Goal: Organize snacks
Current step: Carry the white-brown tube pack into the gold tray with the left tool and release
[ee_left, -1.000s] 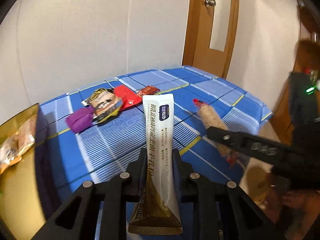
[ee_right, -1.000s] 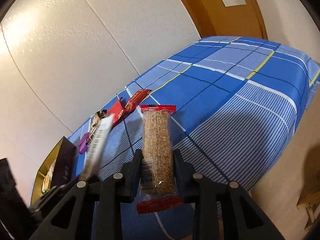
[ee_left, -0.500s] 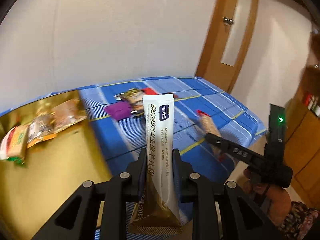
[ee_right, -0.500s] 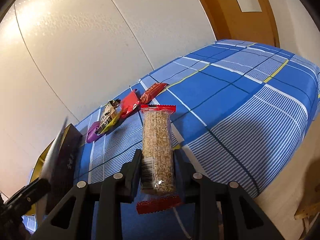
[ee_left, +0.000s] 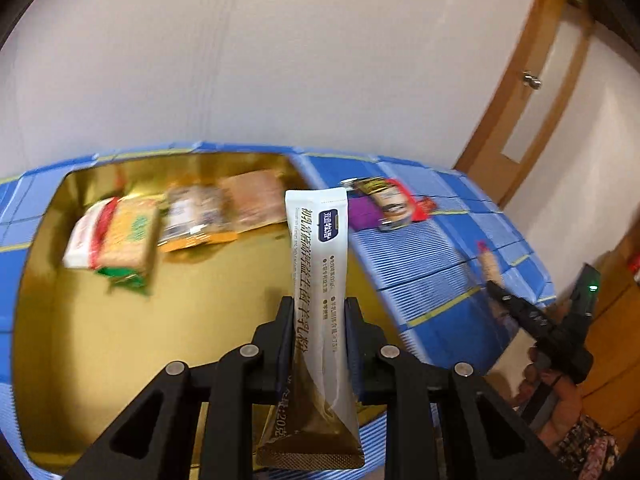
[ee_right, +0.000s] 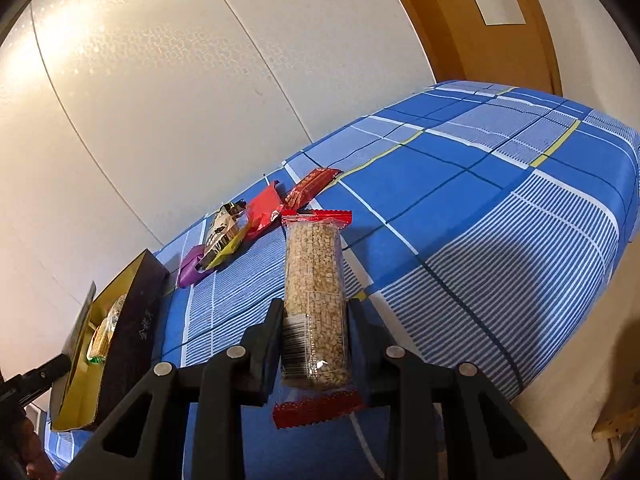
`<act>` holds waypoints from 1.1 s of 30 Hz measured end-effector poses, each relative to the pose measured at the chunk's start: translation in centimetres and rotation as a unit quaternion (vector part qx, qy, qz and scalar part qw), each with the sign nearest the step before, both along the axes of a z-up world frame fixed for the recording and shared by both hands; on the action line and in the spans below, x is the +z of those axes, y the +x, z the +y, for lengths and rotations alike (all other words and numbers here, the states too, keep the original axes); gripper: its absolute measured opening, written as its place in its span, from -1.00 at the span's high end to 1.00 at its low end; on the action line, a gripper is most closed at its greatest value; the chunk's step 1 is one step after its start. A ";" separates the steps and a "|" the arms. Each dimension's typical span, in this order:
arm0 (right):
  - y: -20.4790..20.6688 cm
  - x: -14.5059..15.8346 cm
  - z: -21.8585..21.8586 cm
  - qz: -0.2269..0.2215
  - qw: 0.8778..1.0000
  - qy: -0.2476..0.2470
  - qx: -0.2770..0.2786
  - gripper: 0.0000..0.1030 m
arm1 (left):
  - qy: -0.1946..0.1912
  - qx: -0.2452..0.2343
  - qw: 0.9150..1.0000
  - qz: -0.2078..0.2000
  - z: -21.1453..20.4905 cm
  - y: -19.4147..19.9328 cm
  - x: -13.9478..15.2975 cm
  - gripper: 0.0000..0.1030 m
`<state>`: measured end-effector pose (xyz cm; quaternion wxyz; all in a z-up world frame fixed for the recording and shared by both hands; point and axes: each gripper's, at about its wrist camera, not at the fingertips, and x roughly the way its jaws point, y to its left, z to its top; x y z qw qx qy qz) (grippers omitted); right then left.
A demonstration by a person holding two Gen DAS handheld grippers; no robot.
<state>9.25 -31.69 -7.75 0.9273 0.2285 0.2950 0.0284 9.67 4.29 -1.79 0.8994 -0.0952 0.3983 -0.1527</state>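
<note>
Left wrist: claw (ee_left: 318, 312) downtilted, pinching sachet (ee_left: 318, 264)

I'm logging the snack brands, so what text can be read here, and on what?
White stick sachet in the left gripper: blue badge and column of Chinese characters, too blurred to quote; "20" near its base.
Dark box: pale script, unreadable.
Grain bar in the right gripper: barcode only.
Loose packets: print too small.

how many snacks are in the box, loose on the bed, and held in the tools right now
In the gold box: 4 packets
Loose on the bedspread: 4 wrappers
Held: 2, white sachet and grain bar
Total: 10
</note>
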 end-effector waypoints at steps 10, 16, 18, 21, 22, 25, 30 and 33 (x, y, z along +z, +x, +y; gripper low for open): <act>0.1 0.1 0.2 -0.005 1.000 -0.006 0.001 0.41 | 0.031 0.092 0.994 0.057 7.4 0.7 -2.0 0.53; 0.1 0.1 0.4 -0.004 1.000 -0.013 0.005 0.41 | 0.047 0.147 0.986 0.058 10.3 -0.3 -2.6 0.53; 0.2 0.1 0.4 -0.004 1.000 -0.014 0.004 0.41 | 0.069 0.160 0.984 0.044 10.3 -0.7 -2.4 0.53; 0.2 0.0 0.4 -0.005 1.000 -0.013 0.004 0.41 | 0.078 0.172 0.981 0.050 10.6 -0.7 -2.6 0.53; 0.2 0.0 0.5 -0.005 1.000 -0.014 0.005 0.41 | 0.079 0.179 0.979 0.055 10.8 -0.6 -2.8 0.53; 0.1 0.1 0.6 -0.006 1.000 -0.018 0.006 0.41 | 0.093 0.194 0.975 0.061 11.1 -0.5 -3.1 0.51; -0.4 0.8 0.9 -0.023 0.999 -0.020 0.010 0.41 | 0.105 0.212 0.970 0.061 11.2 -0.7 -3.3 0.42; -1.1 1.7 1.9 -0.041 0.999 -0.025 0.021 0.41 | 0.111 0.212 0.970 0.040 10.8 -1.2 -2.8 0.41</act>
